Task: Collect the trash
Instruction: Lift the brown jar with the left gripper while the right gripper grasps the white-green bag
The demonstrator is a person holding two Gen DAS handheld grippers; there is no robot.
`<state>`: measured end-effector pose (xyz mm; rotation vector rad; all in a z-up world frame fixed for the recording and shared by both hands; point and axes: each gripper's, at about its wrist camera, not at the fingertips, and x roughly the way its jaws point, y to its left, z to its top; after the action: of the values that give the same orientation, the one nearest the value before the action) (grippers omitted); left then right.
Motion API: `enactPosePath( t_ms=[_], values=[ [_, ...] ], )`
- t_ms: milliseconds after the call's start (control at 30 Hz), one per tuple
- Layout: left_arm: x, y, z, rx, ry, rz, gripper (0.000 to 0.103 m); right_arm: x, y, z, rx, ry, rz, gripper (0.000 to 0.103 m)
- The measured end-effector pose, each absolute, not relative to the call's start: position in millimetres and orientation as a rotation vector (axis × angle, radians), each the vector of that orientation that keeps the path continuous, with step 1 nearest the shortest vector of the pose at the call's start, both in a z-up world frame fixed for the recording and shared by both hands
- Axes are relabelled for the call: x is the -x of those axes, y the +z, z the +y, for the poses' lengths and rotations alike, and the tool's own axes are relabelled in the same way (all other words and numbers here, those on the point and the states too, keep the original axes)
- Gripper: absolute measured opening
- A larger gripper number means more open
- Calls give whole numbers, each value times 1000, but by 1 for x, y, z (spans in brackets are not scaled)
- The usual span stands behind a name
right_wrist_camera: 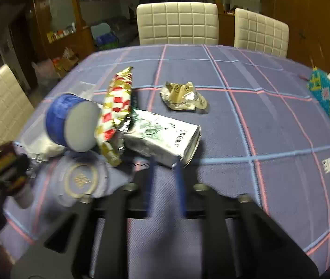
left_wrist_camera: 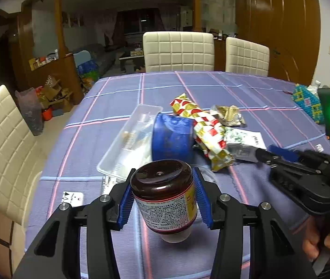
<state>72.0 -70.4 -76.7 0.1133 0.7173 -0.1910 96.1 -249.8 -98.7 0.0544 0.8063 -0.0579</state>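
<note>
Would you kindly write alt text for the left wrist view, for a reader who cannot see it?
The left claw grips a dark brown labelled bottle, upside down, above a checked purple tablecloth. Beyond it lie a clear plastic tray, a blue tub on its side and a red-and-gold wrapper. The right claw reaches in from the right.

Cream quilted chairs (left_wrist_camera: 178, 51) ring the plaid-clothed table (left_wrist_camera: 155, 86) (wooden door (left_wrist_camera: 279, 23) behind, dim room beyond).
</note>
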Motion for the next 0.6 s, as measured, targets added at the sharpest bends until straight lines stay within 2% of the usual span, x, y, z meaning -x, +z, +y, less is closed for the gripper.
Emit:
enactPosePath(
  t_ms=[33, 67, 200, 433, 500, 533, 567, 600],
  values=[
    [-75, -78, -69, -117, -182, 722, 46, -94, -96, -250, -52, -59, 759, 95],
    [-77, -79, -68, -119, -173, 723, 46, -95, -94, -250, -38, -71, 735, 100],
    [-90, -86, -59, -115, -129, 720, 46, -115, -93, -251, 4, -74, 742, 100],
    [-108, -99, -57, -102, -121, 758, 46, -166, -126, -265, -70, 59, 939, 100],
    [-110, -100, -60, -106, -123, 762, 46, -167, -133, -262, -74, 76, 971, 87],
    [-109, -101, -61, -109, -124, 761, 46, -161, -133, -256, -29, 57, 947, 67],
    [-108, -101, -62, -111, -126, 763, 46, -159, -131, -252, -14, 69, 942, 60],
    [-109, -102, -62, -109, -128, 767, 46, -155, -130, -250, -23, 92, 935, 57]
  ],
)
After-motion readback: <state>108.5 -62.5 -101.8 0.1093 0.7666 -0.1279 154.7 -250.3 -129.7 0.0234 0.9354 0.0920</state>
